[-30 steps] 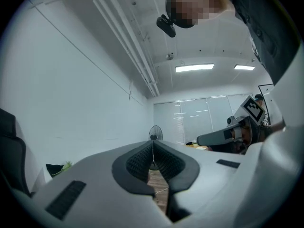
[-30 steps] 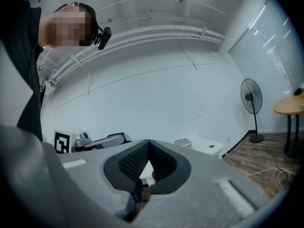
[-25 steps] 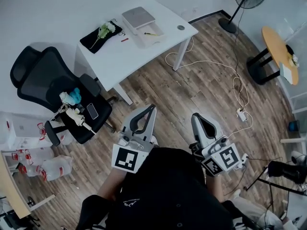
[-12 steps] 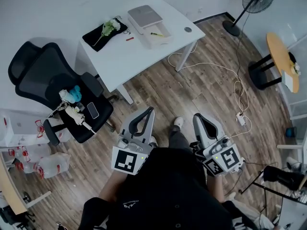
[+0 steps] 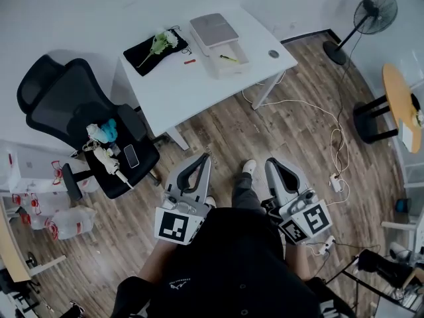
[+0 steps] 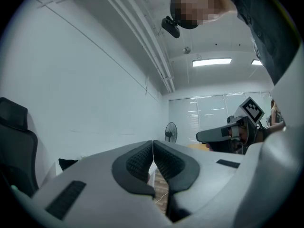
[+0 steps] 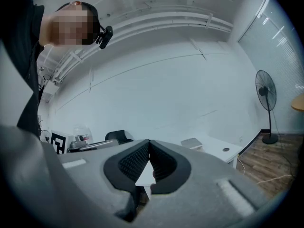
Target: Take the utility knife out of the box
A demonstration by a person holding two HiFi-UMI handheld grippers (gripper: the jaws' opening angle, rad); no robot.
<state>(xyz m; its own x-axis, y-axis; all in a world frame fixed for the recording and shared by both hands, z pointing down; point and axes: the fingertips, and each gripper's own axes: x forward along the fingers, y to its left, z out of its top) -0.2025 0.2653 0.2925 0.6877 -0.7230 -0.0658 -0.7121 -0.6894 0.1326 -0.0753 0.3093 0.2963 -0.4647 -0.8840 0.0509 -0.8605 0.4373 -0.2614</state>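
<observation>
**Both grippers closed and empty; knife in box on table, well away**

Head view: The left gripper [image 5: 206, 156] and the right gripper [image 5: 269, 161] are held side by side in front of the person's dark-clad body, over the brown wood-plank floor [image 5: 278, 131]. Both point toward the white rectangular table [image 5: 192, 88], which stands well apart from them. On the table's far side sits the open shallow white box [image 5: 233, 66]. The utility knife [image 5: 228, 59] lies inside it and shows only as a slim yellow sliver. A flat grey square lid [image 5: 213, 29] rests just beside the box. A black cloth with white flowers [image 5: 158, 45] lies at the table's left end. A black office chair [image 5: 73, 121] loaded with small items stands left of the table. A black pedestal fan [image 5: 375, 13] stands at far right.

Left gripper view: The jaws are together, the ribbed black pads [image 6: 140, 160] meeting at the tips with nothing between them. The right gripper [image 6: 221, 135] shows at the right.

Right gripper view: The jaws are likewise together at the tips and hold nothing. The white rectangular table [image 7: 216, 150] lies ahead, beyond the jaws. The knife cannot be made out here.
</observation>
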